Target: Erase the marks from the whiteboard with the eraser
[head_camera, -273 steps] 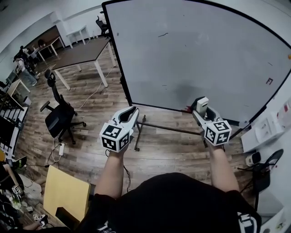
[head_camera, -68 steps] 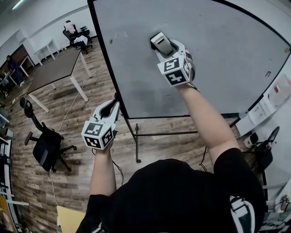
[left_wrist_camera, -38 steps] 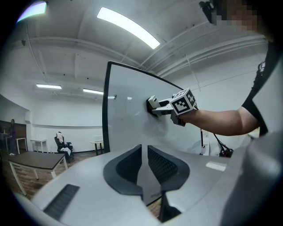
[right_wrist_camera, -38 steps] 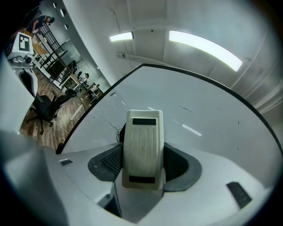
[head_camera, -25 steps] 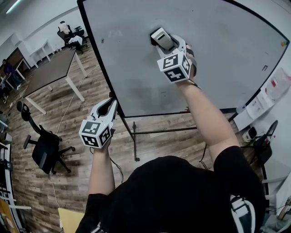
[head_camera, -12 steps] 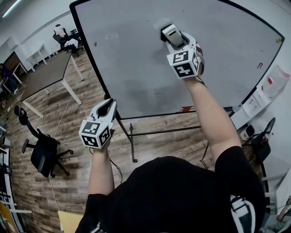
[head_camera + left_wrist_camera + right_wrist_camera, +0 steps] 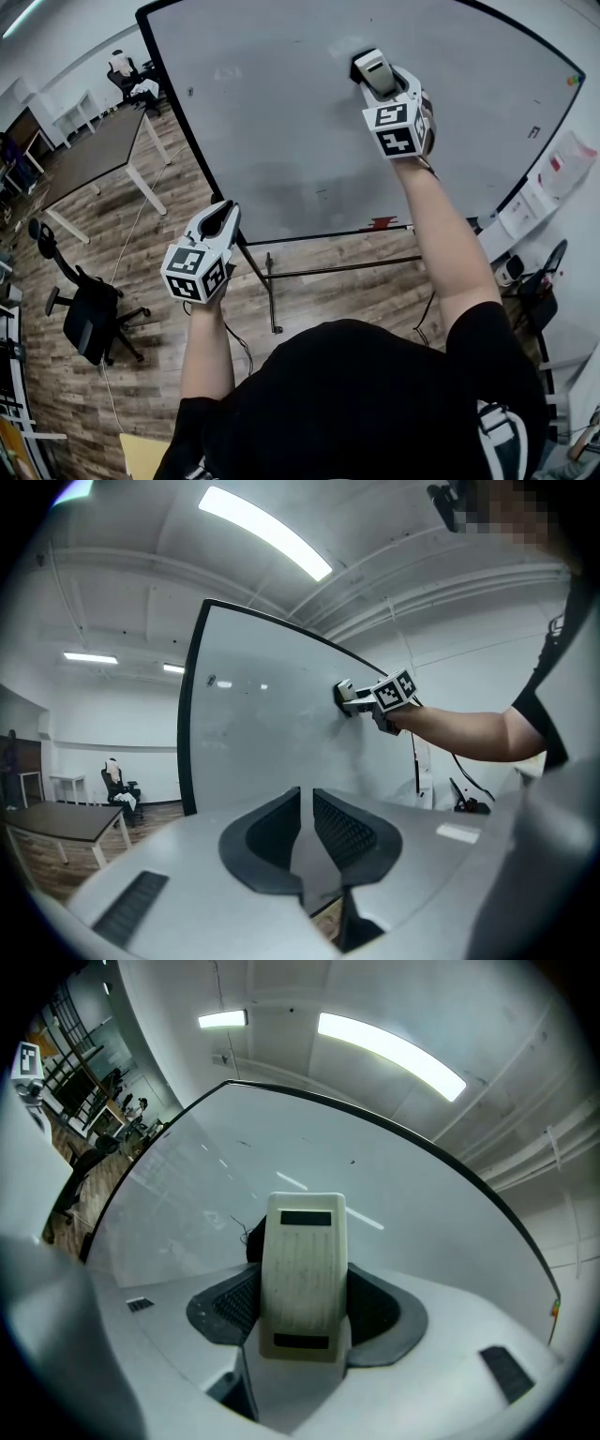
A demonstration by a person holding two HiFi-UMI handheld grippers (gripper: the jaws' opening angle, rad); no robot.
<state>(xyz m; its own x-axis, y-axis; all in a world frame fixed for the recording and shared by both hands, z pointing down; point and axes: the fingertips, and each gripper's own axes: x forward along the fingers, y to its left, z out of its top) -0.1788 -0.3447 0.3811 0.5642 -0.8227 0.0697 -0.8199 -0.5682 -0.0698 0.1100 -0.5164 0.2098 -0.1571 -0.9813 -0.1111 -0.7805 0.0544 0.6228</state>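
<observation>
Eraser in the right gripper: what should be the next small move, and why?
Probably slide the eraser a little to its left, as seen in the right gripper view. The right gripper is shut on it at the whiteboard, and a thin dark squiggle shows just beside the eraser's left edge, not yet wiped.
</observation>
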